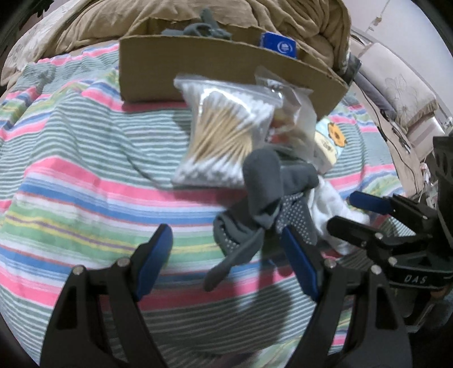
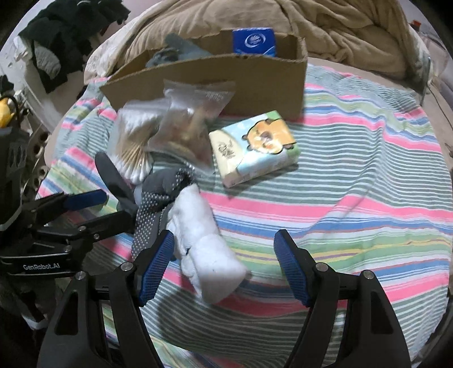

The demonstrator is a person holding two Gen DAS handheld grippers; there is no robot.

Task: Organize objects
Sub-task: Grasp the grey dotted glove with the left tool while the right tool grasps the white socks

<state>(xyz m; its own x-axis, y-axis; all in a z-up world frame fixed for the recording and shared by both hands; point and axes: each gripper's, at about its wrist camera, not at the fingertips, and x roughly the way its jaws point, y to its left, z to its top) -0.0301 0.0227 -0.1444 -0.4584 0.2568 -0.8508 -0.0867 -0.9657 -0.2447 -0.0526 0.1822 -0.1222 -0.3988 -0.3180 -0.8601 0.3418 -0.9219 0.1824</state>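
- My left gripper (image 1: pixel 226 252) is spread wide, holding nothing, low over the striped blanket (image 1: pixel 85 175).
- Grey sock (image 1: pixel 266 195) w/ white grip dots lies bunched on the blanket; one end trails down betw. the left fingers, and the right-hand finger pad (image 1: pixel 300 263) sits just beside it — can't tell if touching.
- My right gripper (image 2: pixel 223 266) is also released, jaws wide apart, nothing clamped.
- White sock (image 2: pixel 203 249) lies betw. its fingers, closer to the left-hand pad (image 2: pixel 155 266), which looks to be against it.
- White sock's far end overlaps the grey sock (image 2: pixel 161 192).
- Bag of cotton swabs (image 1: pixel 223 130) lies beyond the socks, in front of the cardboard box (image 1: pixel 198 68); a second clear bag (image 2: pixel 189 124) w/ small brownish bits rests partly over it.
- Tissue pack (image 2: pixel 254 147) w/ cartoon print sits on the blanket right of the bags, just before the box (image 2: pixel 254 82).
- In the box: a blue packet (image 2: pixel 253 41) standing at the far right, and grey cloth (image 2: pixel 172 51) at the left.
- Tan quilt (image 2: pixel 325 25) is heaped behind the box.
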